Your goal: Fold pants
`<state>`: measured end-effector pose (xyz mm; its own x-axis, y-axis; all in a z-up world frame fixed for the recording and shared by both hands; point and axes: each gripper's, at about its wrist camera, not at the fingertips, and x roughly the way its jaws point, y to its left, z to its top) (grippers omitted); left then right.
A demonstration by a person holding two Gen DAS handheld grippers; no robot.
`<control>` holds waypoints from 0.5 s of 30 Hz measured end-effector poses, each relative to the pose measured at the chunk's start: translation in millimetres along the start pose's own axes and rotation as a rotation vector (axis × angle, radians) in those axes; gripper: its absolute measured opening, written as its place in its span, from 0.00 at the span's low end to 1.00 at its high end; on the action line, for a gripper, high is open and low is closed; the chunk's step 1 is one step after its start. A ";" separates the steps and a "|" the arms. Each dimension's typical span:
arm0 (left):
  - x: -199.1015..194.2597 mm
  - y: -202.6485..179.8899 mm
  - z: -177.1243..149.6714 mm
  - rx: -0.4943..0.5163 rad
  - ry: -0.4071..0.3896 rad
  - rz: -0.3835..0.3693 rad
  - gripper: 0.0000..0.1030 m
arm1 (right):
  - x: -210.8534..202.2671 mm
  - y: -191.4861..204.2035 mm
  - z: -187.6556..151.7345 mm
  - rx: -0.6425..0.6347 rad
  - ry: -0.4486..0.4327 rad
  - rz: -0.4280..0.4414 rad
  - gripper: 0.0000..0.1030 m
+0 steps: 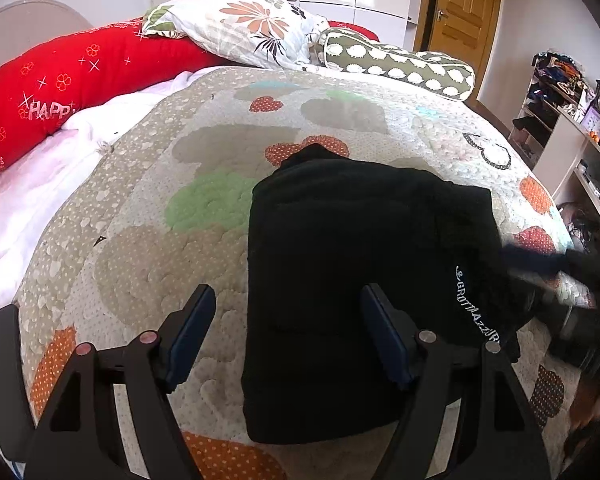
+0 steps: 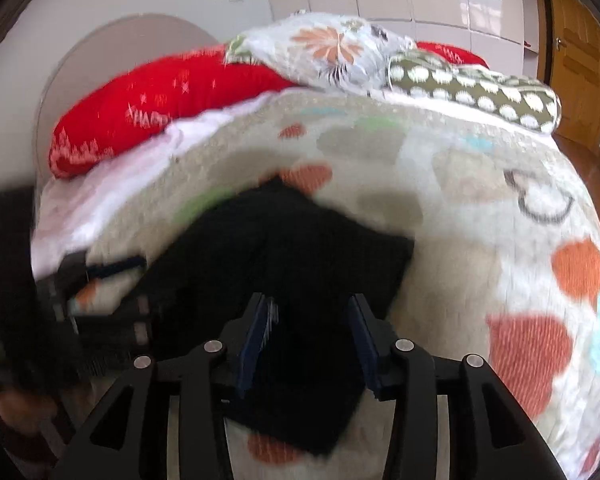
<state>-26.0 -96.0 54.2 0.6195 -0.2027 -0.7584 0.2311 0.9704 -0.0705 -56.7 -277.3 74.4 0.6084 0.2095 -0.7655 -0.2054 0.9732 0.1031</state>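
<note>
The black pants lie folded in a compact rectangle on the patterned quilt, white lettering along their right side. My left gripper is open and empty above the pants' near left edge. In the blurred right wrist view the pants lie under my right gripper, which is open and holds nothing. The left gripper shows blurred at the left of that view. The right gripper shows as a dark blur at the right of the left wrist view.
A red pillow, a floral pillow and a green dotted bolster lie at the head of the bed. A white sheet shows at left. Shelves with clutter stand to the right, a wooden door behind.
</note>
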 end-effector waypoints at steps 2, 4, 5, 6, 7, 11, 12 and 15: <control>0.3 -1.5 -0.2 0.000 0.004 -0.008 0.73 | 12.2 2.3 -17.9 -0.018 0.015 -0.038 0.46; -3.7 -4.8 -1.5 0.013 -0.008 0.007 0.73 | 9.9 3.3 -20.7 -0.015 -0.005 -0.051 0.50; -6.4 -6.0 -2.0 0.020 -0.014 0.012 0.73 | 7.6 3.5 -18.7 -0.008 0.004 -0.048 0.51; -11.3 -7.2 -2.8 0.025 -0.022 0.011 0.73 | 2.2 3.5 -14.0 0.000 0.005 -0.042 0.51; -14.4 -7.3 -2.9 0.026 -0.026 0.008 0.73 | -2.7 3.8 -11.2 0.003 -0.003 -0.039 0.50; -31.8 -7.5 -4.7 0.021 -0.069 0.012 0.73 | -26.4 9.9 -5.8 0.011 -0.073 -0.057 0.60; -37.6 -8.0 -5.3 0.022 -0.080 0.012 0.73 | -30.4 11.9 -6.1 0.016 -0.087 -0.064 0.61; -49.2 -9.4 -6.7 0.025 -0.103 0.033 0.76 | -39.7 16.8 -6.4 0.026 -0.117 -0.080 0.61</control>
<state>-63.6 -94.3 87.8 0.7008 -0.1847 -0.6890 0.2277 0.9733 -0.0293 -89.3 -269.9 102.4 0.7076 0.1397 -0.6926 -0.1340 0.9890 0.0626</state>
